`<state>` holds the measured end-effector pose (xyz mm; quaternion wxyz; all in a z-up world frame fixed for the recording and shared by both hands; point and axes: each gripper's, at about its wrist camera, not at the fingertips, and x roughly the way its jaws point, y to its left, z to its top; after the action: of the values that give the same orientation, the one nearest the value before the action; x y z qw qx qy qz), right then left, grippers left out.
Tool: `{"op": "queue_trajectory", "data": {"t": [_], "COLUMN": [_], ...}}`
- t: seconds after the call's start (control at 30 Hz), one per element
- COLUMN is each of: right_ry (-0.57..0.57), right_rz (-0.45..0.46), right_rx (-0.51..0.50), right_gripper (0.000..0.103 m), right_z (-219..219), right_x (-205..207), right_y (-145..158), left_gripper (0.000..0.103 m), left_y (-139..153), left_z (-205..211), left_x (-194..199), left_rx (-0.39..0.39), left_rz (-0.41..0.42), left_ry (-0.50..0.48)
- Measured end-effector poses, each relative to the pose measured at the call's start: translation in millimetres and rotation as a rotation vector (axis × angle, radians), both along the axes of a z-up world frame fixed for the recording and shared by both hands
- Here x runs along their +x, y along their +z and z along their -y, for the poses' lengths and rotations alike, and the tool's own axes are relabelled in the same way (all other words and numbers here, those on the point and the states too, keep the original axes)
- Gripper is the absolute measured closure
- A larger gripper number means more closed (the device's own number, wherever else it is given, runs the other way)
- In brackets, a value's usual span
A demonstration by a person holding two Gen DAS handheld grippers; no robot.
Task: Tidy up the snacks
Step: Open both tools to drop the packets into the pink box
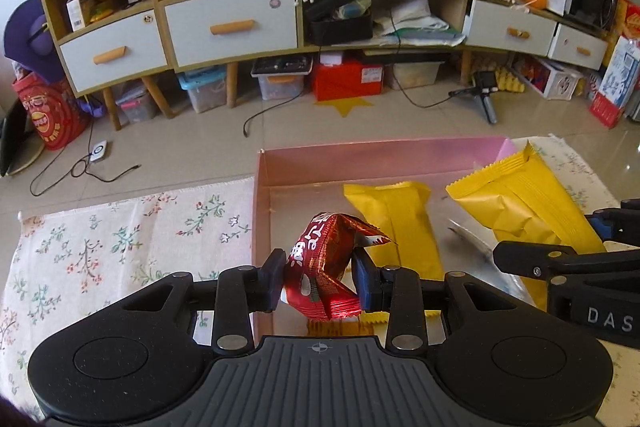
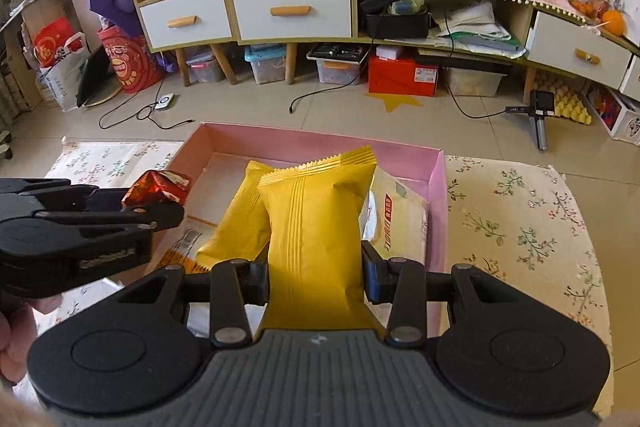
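Left wrist view: left gripper [image 1: 319, 277] is clamped on a crumpled red snack wrapper [image 1: 320, 267], held over the near-left corner of the pink box [image 1: 360, 151]. Right wrist view: right gripper [image 2: 316, 277] grips a yellow snack packet [image 2: 316, 223] above the box [image 2: 320, 143]. A second yellow packet [image 2: 236, 227] and a white packet [image 2: 400, 223] lie inside; box sits on the floral cloth [image 2: 520, 227].

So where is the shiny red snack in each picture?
Left wrist view: the red snack is bottom centre, pinched in the left tongs.
Right wrist view: it is at the left edge, sticking out of those tongs.
Shared landmark: the pink box just behind it.
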<state>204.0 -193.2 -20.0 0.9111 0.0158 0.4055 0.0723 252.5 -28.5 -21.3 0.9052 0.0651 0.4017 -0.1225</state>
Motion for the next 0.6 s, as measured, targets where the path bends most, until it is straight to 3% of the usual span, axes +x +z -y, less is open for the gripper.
{"op": "queue_trajectory", "data": {"t": [0.47, 0.53, 0.6], "right_ry": [0.015, 0.025, 0.027], "right_rz": [0.008, 0.019, 0.033], "right_rx": [-0.022, -0.028, -0.041], "right_gripper": [0.062, 0.049, 0.044], "right_z": [-4, -5, -6], "right_x": [8, 6, 4], "right_y": [-6, -4, -1], "left_gripper": [0.067, 0.059, 0.052], "left_y": [-13, -10, -6], "left_z": [4, 5, 5], "left_x": [17, 15, 11], "left_rx": [0.017, 0.025, 0.022], "left_rz": [0.009, 0.022, 0.033], "left_ry": [-0.031, -0.042, -0.048]}}
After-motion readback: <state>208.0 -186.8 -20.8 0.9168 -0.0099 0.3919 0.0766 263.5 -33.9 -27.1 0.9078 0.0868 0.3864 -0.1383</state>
